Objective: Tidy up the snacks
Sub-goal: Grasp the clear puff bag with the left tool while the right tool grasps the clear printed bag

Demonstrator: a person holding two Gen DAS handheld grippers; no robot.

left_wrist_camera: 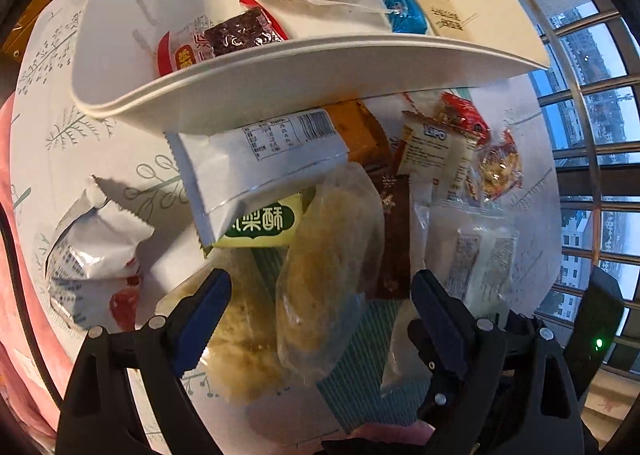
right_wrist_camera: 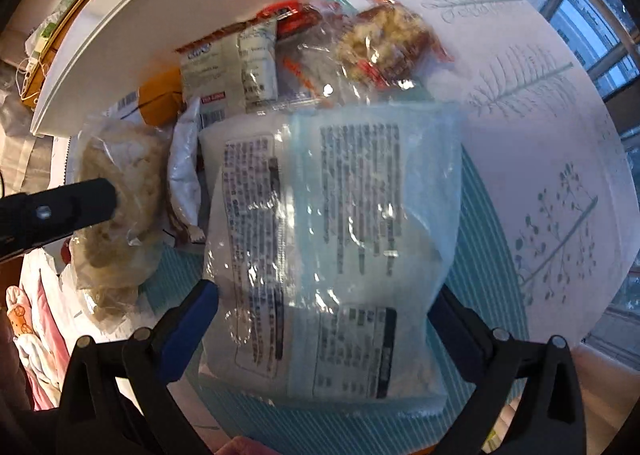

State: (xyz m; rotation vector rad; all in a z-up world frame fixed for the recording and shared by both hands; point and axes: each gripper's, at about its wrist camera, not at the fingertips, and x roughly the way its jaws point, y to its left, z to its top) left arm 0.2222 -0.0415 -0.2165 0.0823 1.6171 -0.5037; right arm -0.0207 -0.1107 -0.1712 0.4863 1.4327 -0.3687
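Left gripper (left_wrist_camera: pixel 320 307) held wide apart above clear pastry packet (left_wrist_camera: pixel 328 267); right gripper (right_wrist_camera: pixel 326 319) spread, white snack bag (right_wrist_camera: pixel 320 215) straddled, contact unclear.

one white tray (left_wrist_camera: pixel 304 67), perhaps fifteen snack packets (left_wrist_camera: pixel 260 159)

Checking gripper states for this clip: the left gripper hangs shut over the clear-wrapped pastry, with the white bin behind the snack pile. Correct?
Not quite. In the left wrist view the left gripper is open, its jaws wide apart over the clear-wrapped pastry. The white bin does sit behind the snack pile.
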